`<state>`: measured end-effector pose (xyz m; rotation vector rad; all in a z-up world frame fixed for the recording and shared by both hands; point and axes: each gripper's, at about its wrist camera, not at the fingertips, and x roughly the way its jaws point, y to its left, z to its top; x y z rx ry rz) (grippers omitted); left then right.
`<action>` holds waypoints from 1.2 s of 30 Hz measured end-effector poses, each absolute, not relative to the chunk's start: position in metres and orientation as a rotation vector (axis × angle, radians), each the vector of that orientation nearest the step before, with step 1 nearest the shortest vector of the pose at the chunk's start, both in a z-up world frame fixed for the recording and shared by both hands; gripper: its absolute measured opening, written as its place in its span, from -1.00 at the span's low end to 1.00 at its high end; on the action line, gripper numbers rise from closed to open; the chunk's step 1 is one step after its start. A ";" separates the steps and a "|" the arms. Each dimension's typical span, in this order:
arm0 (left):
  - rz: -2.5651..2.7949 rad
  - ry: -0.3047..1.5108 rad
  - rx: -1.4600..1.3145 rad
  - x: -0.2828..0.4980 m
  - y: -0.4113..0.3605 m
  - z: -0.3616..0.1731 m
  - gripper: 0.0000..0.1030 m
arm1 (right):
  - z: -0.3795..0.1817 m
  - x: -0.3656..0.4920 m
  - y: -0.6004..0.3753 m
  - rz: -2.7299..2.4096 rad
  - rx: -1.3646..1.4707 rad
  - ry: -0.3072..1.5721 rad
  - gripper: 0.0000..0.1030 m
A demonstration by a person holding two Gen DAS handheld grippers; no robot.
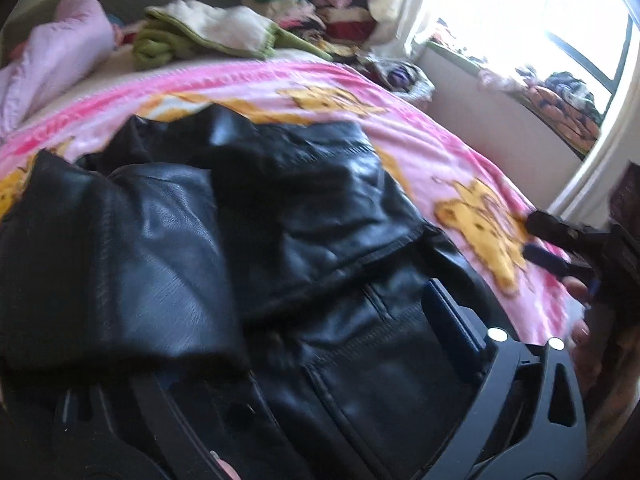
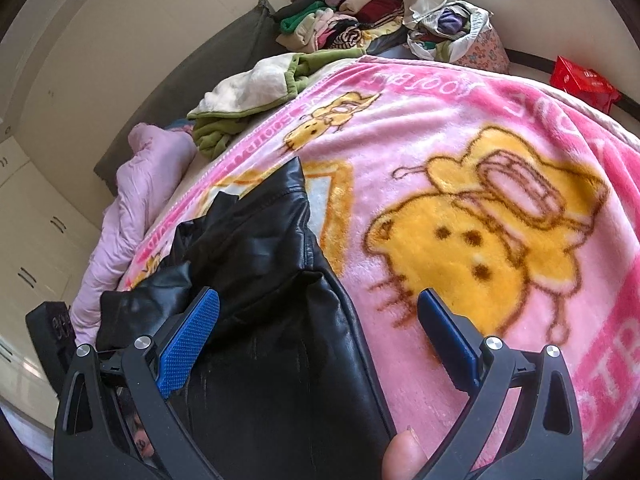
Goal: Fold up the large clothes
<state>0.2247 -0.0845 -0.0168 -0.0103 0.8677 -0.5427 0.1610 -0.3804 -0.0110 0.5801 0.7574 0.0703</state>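
A: Item one, the garment?
B: Black leather jacket (image 1: 248, 264), partly folded, one glossy panel laid over the rest. It lies on the pink blanket (image 2: 460, 148) with yellow cartoon figures that covers the bed.

A: Left hand-held gripper (image 1: 256, 344)?
B: Jaws spread wide, directly over the jacket. One blue-padded finger (image 1: 452, 320) shows clearly at the right; the opposite one is lost in dark blur against the leather. Nothing clamped between them.

A: Right hand-held gripper (image 2: 320, 320)?
B: Also wide apart, nothing gripped. Its blue pads (image 2: 188, 344) straddle the jacket's edge: one over leather, the other over bare blanket. A fingertip shows at the bottom edge of that view. From the left wrist view this gripper sits at the right border, above the blanket, just off the jacket.

A: Containers?
B: One floral-patterned bag (image 2: 476, 44) at the far side of the bed, mouth open, stuffed with mixed clothes, purple and white among them. A red box (image 2: 580, 80) near it; contents cannot be told.

A: Loose stock?
B: Green-and-cream blanket (image 2: 260, 92) bunched beyond the pink one; pale pink quilt (image 2: 136, 200) heaped at the bed's side; a pile of assorted folded clothes (image 2: 340, 20) against the far wall; more garments on the window sill (image 1: 560, 96).
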 end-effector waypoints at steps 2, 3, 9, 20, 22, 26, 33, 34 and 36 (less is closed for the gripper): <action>-0.540 0.897 -0.008 0.220 -0.081 -0.016 0.82 | -0.008 0.163 -0.377 0.070 0.565 0.757 0.92; -0.539 0.905 -0.016 0.217 -0.077 -0.016 0.82 | -0.006 0.165 -0.375 0.070 0.556 0.756 0.92; -0.547 0.886 -0.098 0.202 -0.035 0.007 0.82 | 0.009 0.180 -0.339 0.122 0.457 0.751 0.92; -0.283 0.775 -0.164 0.210 0.061 0.053 0.82 | -0.001 0.194 -0.179 0.361 0.061 0.801 0.92; -0.210 0.788 -0.180 0.220 0.077 0.051 0.82 | -0.006 0.193 -0.154 0.392 -0.006 0.800 0.92; -0.107 0.830 -0.209 0.234 0.097 0.044 0.82 | -0.017 0.199 -0.110 0.359 -0.167 0.797 0.92; -0.067 0.845 -0.276 0.241 0.114 0.035 0.82 | -0.023 0.215 -0.092 0.291 -0.287 0.737 0.88; -0.063 0.848 -0.278 0.243 0.113 0.032 0.82 | -0.016 0.215 -0.098 0.291 -0.263 0.701 0.77; -0.046 0.855 -0.282 0.248 0.113 0.027 0.82 | -0.005 0.216 -0.115 0.310 -0.199 0.674 0.46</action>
